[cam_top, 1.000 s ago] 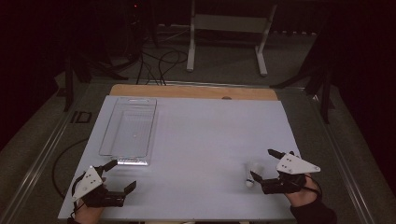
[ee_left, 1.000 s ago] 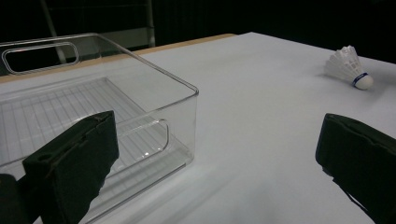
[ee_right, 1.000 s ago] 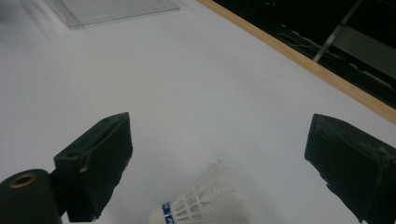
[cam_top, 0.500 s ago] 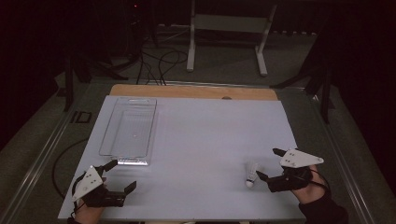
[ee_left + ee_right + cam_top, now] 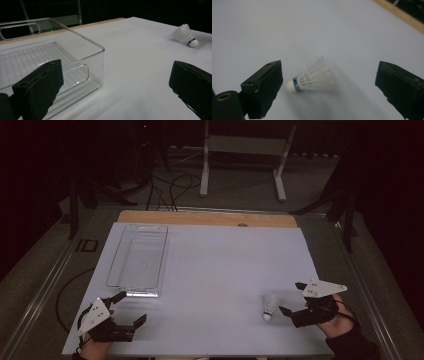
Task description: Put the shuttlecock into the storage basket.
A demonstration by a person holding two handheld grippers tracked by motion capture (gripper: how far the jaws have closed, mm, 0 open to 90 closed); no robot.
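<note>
Shuttlecock [image 5: 270, 306] lies on its side on the white bench [image 5: 215, 270], near the front right, just left of the right gripper [image 5: 294, 300]. Right gripper jaws spread wide, holding nothing; in the right gripper view the shuttlecock [image 5: 313, 78] sits between them, cork tip just beside the left-hand jaw, not clearly touching, feather skirt toward the middle of the gap, well clear of the other jaw. That view shows the blue band behind the cork, which the high view leaves too small to read. Left gripper [image 5: 129, 306] rests at the front left corner, jaws also spread, empty, well apart from the shuttlecock. Left gripper view has the shuttlecock [image 5: 186, 36] far off at upper right, cork end lower right, and the clear bin [image 5: 50, 57] close ahead, its near corner and handle slot just past one jaw. High view shows the bin [image 5: 138, 261] lengthwise along the left side, empty, with a wooden strip at the bench's far edge. Right hand [image 5: 336, 320] grips from behind, forearm in from the bottom right, jaws aimed left toward the shuttlecock. Left hand low at bottom edge, jaws aimed toward the bin's near end.
</note>
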